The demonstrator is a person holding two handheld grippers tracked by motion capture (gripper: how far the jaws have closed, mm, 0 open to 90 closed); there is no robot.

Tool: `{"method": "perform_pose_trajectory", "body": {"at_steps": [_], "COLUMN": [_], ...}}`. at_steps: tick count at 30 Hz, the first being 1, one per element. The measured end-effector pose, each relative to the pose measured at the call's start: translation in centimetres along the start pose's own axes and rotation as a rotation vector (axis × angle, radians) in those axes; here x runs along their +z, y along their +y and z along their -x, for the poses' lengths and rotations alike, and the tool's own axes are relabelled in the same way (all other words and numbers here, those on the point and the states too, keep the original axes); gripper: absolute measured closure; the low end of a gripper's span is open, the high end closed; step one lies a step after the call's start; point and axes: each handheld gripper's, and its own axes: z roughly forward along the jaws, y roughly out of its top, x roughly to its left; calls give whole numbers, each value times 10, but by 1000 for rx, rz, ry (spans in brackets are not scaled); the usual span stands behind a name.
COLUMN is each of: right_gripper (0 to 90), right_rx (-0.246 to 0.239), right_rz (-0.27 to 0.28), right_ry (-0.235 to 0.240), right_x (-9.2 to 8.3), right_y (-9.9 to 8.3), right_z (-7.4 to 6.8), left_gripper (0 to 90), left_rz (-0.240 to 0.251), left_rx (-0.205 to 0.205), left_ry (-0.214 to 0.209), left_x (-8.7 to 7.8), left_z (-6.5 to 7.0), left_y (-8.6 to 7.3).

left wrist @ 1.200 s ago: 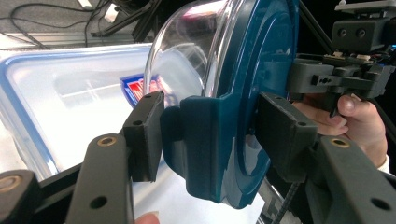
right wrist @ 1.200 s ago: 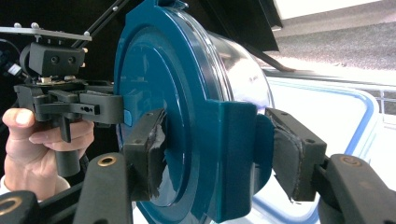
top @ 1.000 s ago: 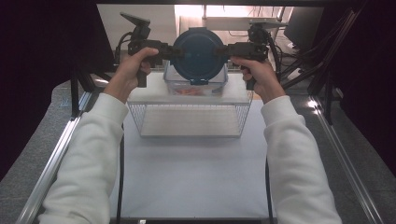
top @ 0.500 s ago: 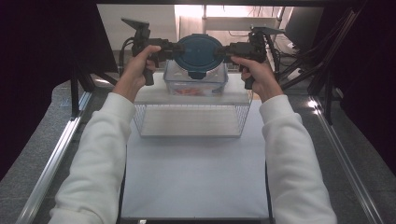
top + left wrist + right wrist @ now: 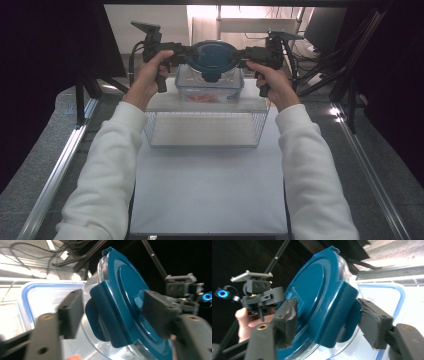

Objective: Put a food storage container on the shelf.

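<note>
Touchdown: sitting the bowl (image 5: 210, 62) on the box (image 5: 210, 95) at the far edge of the basket (image 5: 205, 142), flanking it from opposite sides and so keeping it level. Slackening the left gripper (image 5: 182, 50), jaws just opening and standing released, with the lid's flap (image 5: 105, 315) lying loose between them. Doing likewise with the right gripper (image 5: 242, 51), jaws just spreading wider off the other flap (image 5: 337, 315), apparently trusting the box to be carrying the weight and getting ready to pull clear.
</note>
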Motion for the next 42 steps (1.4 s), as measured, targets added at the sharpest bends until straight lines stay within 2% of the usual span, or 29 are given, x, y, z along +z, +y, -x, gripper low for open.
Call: {"method": "perform_pose_trajectory", "body": {"at_steps": [1,2,3,6,8,10,11,12,13,15,16,19,20,21,22,23,24,25,26,28,30,34,35,36,37,38,40,42], "right_gripper": [274,274,228,185,156,156,156,156,154,149,149,150,150,152,152,159,159,159,162,163,167,186,195,195,198,200,202,206], "right_rx": [-31,-31,-57,-64,-93,-104,-118,-118,-129,-166,-166,-228,-228,-256,-256,-293,-293,-301,-351,-368,-404,-453,-493,-493,-514,-520,-522,-514], "right_rz": [18,18,51,58,75,77,78,78,81,89,89,93,93,87,87,80,80,74,74,76,87,87,76,76,65,60,54,48], "right_ry": [-36,-36,-17,-3,-15,-21,-27,-27,-34,-48,-48,-69,-69,-70,-70,-51,-51,-42,-39,-47,-55,-60,-80,-80,-105,-109,-111,-122], "right_x": [0,0,-4,-9,-20,-24,-32,-32,-36,-47,-47,-60,-60,-66,-66,-71,-71,-73,-77,-80,-84,-90,-91,-91,-94,-94,-95,-97], "right_y": [0,0,0,-1,-4,-5,-8,-8,-10,-17,-17,-29,-29,-38,-38,-51,-51,-58,-73,-80,-96,-122,-136,-136,-150,-156,-162,-180], "right_z": [-4,-4,-7,-8,-11,-12,-14,-14,-15,-19,-19,-22,-22,-23,-23,-20,-20,-19,-17,-15,-13,-9,-6,-6,-2,1,5,17], "left_gripper": [222,222,167,137,131,126,118,115,115,116,116,123,123,154,172,175,175,175,176,178,176,173,176,176,181,182,182,182], "left_rz": [2,7,22,41,51,53,55,55,69,80,82,83,85,81,81,77,73,70,71,70,52,28,22,21,15,15,7,-5], "left_rx": [3,11,34,49,74,100,150,150,178,200,205,232,241,253,253,262,275,295,301,303,319,370,383,391,405,405,420,434], "left_ry": [11,23,55,50,58,56,80,80,94,100,102,113,121,130,130,135,134,136,137,132,113,135,138,133,137,137,147,160], "left_x": [1,1,-1,-5,-10,-16,-21,-21,-24,-30,-34,-46,-50,-57,-57,-61,-64,-67,-69,-73,-76,-82,-84,-87,-91,-91,-93,-93], "left_z": [1,1,3,3,6,11,19,19,23,28,28,26,24,22,22,22,22,21,21,19,17,17,17,16,15,15,14,12], "left_y": [0,-1,-2,-3,-4,-7,-12,-12,-16,-24,-27,-40,-46,-56,-56,-62,-68,-76,-81,-94,-110,-136,-143,-150,-164,-164,-177,-191]}}
